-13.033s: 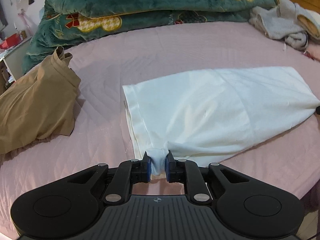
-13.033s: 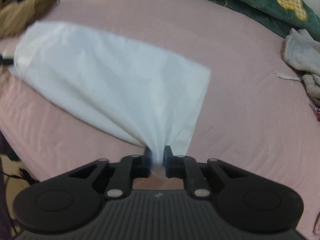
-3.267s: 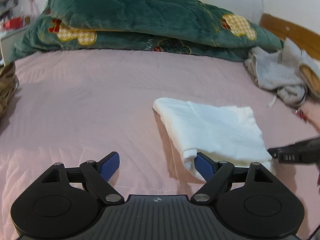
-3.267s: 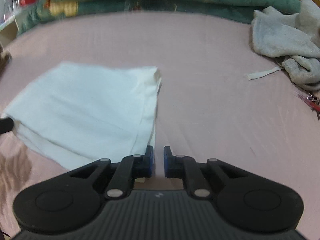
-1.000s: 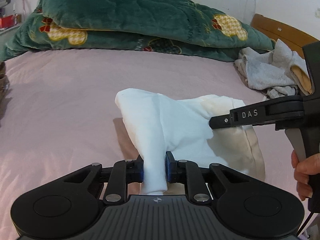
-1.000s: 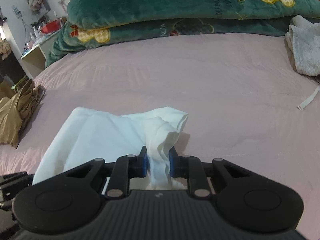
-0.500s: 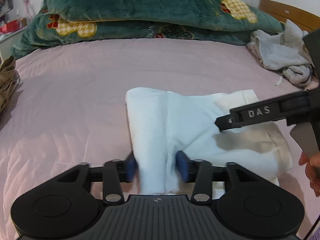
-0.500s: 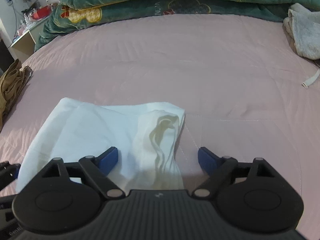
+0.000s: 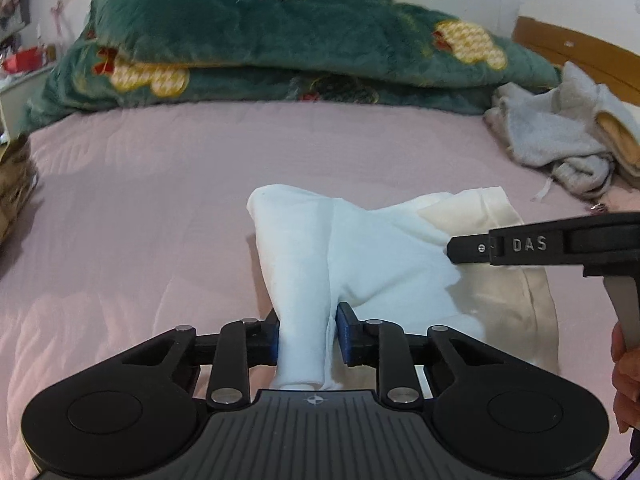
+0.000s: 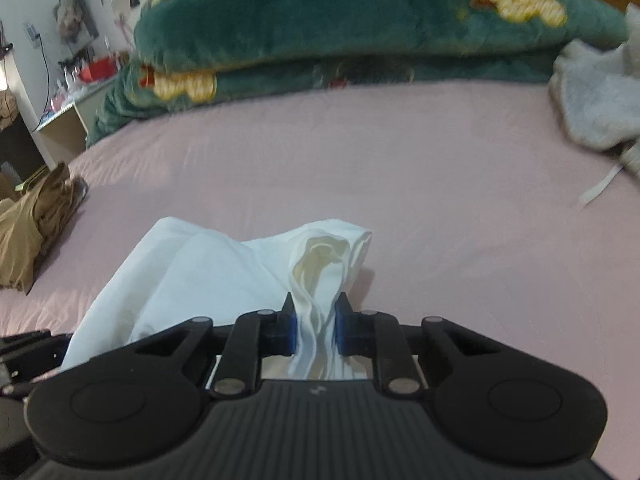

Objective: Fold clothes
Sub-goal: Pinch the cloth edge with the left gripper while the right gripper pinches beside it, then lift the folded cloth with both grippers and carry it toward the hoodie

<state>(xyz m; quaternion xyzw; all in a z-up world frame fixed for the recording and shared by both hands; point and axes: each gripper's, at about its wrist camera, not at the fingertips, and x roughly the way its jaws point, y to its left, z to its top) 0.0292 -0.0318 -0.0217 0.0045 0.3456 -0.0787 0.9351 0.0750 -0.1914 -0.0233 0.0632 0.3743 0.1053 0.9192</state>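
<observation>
Change since half a second ago: both tools stood spread around the white garment; their jaws have just been closing, and you now see cloth bunched between each pair of pads.
Left tool: pinching a thick roll of the white garment at lower centre of the left wrist view; blue pads press on both sides of the roll.
Right tool: pinching a gathered, cream-lined edge of the same garment at lower centre of the right wrist view. In the left wrist view you see it at right of frame, tip on the cloth, marked "DAS".
White garment: folded into a compact bundle, lying on the pink bed at centre of frame; the near edges rise into the two tools.
Hand: part of it shows at the right edge of the left wrist view, on the right tool's grip.
Green blanket: stacked across the top of frame.
Grey clothes: heaped at upper right.
Brown garment: crumpled at left of the right wrist view, well apart from the white garment.
</observation>
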